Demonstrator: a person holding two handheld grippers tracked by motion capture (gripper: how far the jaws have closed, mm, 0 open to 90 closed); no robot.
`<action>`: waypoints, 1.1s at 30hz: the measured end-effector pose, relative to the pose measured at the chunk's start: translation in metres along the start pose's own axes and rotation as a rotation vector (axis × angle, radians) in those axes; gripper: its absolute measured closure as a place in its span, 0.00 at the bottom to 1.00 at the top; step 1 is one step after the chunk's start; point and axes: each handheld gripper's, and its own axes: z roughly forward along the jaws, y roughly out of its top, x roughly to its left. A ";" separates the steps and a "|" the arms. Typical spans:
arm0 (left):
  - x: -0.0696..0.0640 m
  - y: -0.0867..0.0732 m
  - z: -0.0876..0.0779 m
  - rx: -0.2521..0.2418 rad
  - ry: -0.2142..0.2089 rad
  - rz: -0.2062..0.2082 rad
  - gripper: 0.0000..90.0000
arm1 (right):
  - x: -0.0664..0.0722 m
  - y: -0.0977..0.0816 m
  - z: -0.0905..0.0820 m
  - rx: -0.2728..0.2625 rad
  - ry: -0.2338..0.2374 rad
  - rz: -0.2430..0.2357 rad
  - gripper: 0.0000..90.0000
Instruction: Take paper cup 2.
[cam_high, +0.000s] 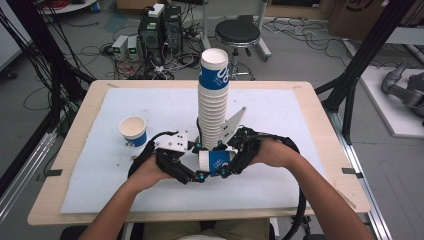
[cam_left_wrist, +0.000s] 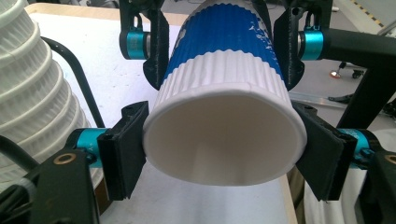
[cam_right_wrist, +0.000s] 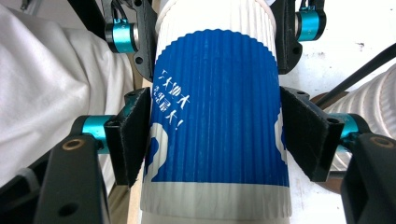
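High view: set above the near edge of the table, facing forward and down, far enough to take in the whole top and floor beyond. Left gripper view: very close, looking along its jaws into the mouth of the blue-and-white cup. Right gripper view: equally close, facing the same cup's side from the opposite end. Shared by all three: that cup and the cup stack.

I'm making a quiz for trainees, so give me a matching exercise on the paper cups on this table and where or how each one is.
Things:
1. tall stack of cups
2. single cup
3. held cup

States:
A. lying on its side, clamped between the left gripper and right gripper
B. standing alone, upright, mouth up, left of the stack
C. rising at the middle of the table, just behind both grippers

Pairs: 1-C, 2-B, 3-A
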 end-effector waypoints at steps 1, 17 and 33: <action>0.000 0.000 0.000 0.000 0.003 0.002 0.28 | 0.001 0.000 0.000 -0.001 -0.008 -0.002 0.33; 0.006 -0.001 -0.019 -0.277 0.014 -0.066 0.15 | 0.005 -0.030 -0.016 -0.208 -0.070 0.050 0.32; 0.004 -0.001 -0.013 -0.331 -0.011 -0.077 0.13 | 0.020 -0.067 -0.006 -0.543 -0.118 0.107 0.32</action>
